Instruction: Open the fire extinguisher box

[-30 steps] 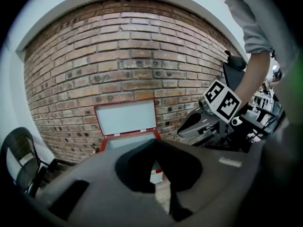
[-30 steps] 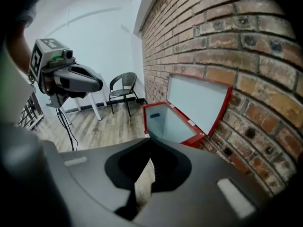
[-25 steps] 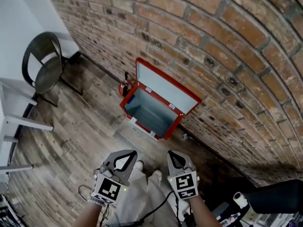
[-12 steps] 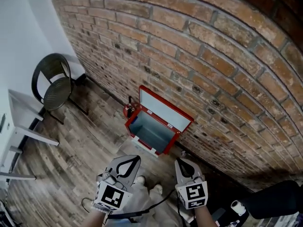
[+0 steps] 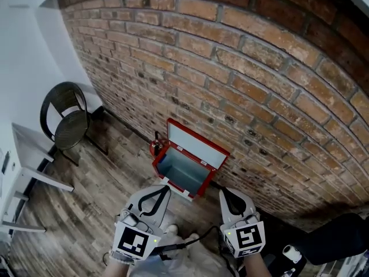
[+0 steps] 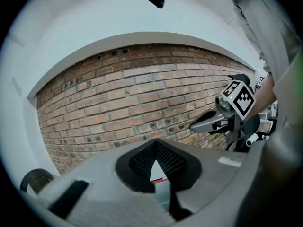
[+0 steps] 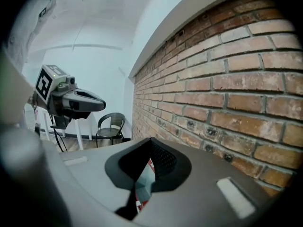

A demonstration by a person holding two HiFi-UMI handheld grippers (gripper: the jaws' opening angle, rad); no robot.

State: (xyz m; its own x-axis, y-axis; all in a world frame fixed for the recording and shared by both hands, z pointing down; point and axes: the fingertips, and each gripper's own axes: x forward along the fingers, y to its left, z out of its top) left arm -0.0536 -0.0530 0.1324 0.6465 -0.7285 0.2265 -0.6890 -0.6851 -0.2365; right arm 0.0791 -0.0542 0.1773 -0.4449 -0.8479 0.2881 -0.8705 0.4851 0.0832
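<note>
Fire extinguisher box (image 5: 185, 172) sits on wood floor (image 5: 86, 201) against brick wall (image 5: 259, 85). Lid (image 5: 199, 145) is already up, leaning back on the bricks, and what looks like an extinguisher (image 5: 154, 148) stands just beside it. Left gripper (image 5: 158, 189) & right gripper (image 5: 226, 193) both have jaws closed on nothing, well apart from box. Opening step looks done, so nxt move prob. needs no more than staying clear of lid.

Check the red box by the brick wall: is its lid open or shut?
Open: the lid stands raised by the brick wall, exposing the box's pale interior.
</note>
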